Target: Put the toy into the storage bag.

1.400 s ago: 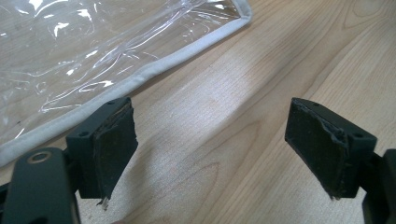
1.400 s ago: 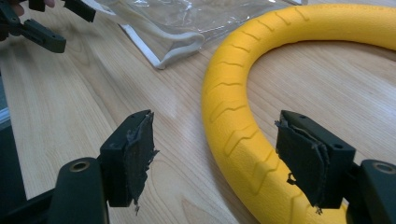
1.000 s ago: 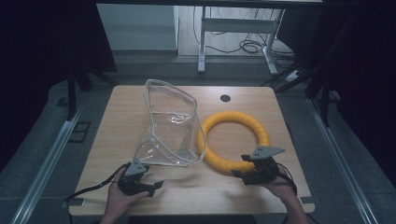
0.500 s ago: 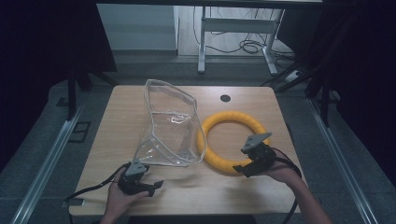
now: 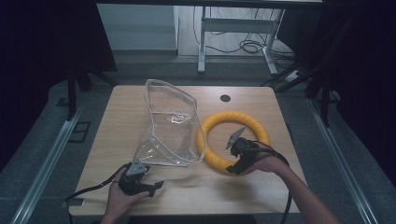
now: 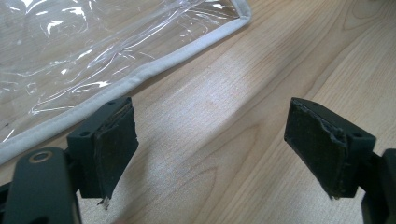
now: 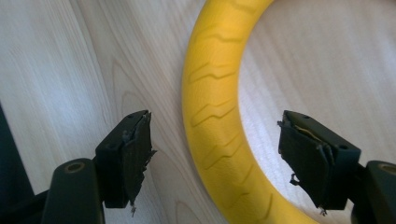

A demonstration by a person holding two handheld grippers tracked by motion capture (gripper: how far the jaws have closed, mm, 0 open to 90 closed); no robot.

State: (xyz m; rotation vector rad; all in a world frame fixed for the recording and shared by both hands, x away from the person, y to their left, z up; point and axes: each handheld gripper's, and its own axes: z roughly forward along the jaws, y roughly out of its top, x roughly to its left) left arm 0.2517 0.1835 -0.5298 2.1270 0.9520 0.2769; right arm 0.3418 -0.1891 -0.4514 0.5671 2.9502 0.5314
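Yellow ring (image 5: 233, 140) lies flat on the right half of the wooden table (image 5: 116, 126), its left edge touching or slightly under the clear plastic bag (image 5: 170, 126), which sits mid-table with its mouth raised toward the far side. Right gripper (image 5: 235, 166) is over the ring's near arc; in the right gripper view the ring (image 7: 212, 116) runs between the jaws, which stand wide apart on either side of it, holding nothing, pads (image 7: 135, 154) frayed. Left gripper (image 5: 152, 189) sits at the near-left table edge, just short of the bag's near corner, jaws wide apart and empty; its own view shows the bag's white-trimmed edge (image 6: 140, 74) just beyond the left jaw. Small dark hole (image 5: 225, 98) in the tabletop at the far side.
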